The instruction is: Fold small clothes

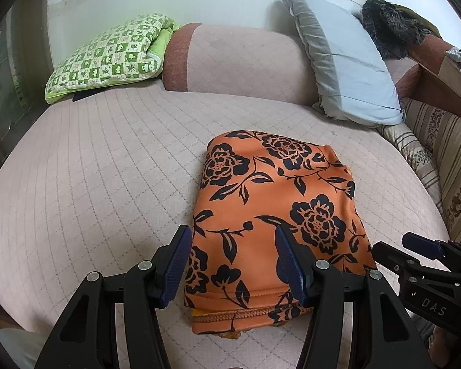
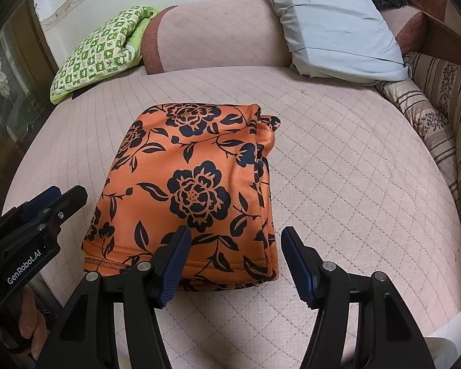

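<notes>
An orange garment with a dark floral print (image 1: 273,215) lies folded into a neat rectangle on the pink quilted sofa seat (image 1: 107,169); it also shows in the right wrist view (image 2: 193,184). My left gripper (image 1: 233,240) is open and empty, its fingers hovering over the garment's near left edge. My right gripper (image 2: 233,240) is open and empty, over the garment's near right corner. The right gripper shows at the right edge of the left wrist view (image 1: 421,243). The left gripper shows at the left edge of the right wrist view (image 2: 55,200).
A green checked folded blanket (image 1: 107,55) lies at the back left. A light blue pillow (image 1: 347,58) leans on the pink backrest (image 1: 239,61). A dark furry item (image 1: 390,21) and a striped cushion (image 1: 439,153) are at the right.
</notes>
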Demonstrator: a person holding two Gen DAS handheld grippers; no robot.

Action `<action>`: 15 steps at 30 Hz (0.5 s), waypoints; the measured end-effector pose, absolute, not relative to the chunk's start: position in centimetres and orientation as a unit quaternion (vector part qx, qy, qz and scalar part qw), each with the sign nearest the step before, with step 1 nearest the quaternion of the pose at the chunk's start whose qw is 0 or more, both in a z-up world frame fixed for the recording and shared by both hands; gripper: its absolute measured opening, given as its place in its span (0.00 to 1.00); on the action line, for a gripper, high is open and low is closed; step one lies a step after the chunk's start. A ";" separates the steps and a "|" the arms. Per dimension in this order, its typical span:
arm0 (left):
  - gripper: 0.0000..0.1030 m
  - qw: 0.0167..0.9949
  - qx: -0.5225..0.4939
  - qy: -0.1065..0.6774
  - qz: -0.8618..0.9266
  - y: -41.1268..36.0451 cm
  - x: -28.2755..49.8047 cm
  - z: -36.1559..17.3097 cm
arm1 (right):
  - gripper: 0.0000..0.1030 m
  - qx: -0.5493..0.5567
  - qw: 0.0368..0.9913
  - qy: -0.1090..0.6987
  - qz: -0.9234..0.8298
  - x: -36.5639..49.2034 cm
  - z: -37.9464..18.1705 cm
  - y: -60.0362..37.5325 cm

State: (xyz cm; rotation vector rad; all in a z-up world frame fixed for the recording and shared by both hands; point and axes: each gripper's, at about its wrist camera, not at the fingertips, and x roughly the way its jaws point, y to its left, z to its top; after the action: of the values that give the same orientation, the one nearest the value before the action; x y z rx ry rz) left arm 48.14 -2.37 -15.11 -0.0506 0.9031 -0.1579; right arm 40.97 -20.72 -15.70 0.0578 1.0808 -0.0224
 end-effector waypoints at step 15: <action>0.55 0.894 -0.030 0.439 -0.080 -2.5 48.0 -15.0 | 0.61 0.030 0.856 0.515 -0.011 40.9 -15.6 -20.7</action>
State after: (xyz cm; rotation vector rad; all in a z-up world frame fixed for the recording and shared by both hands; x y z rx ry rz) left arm 48.04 -2.48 -14.95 -0.0612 0.9107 -0.1668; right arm 40.90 -20.75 -15.65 0.0623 1.0827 -0.0227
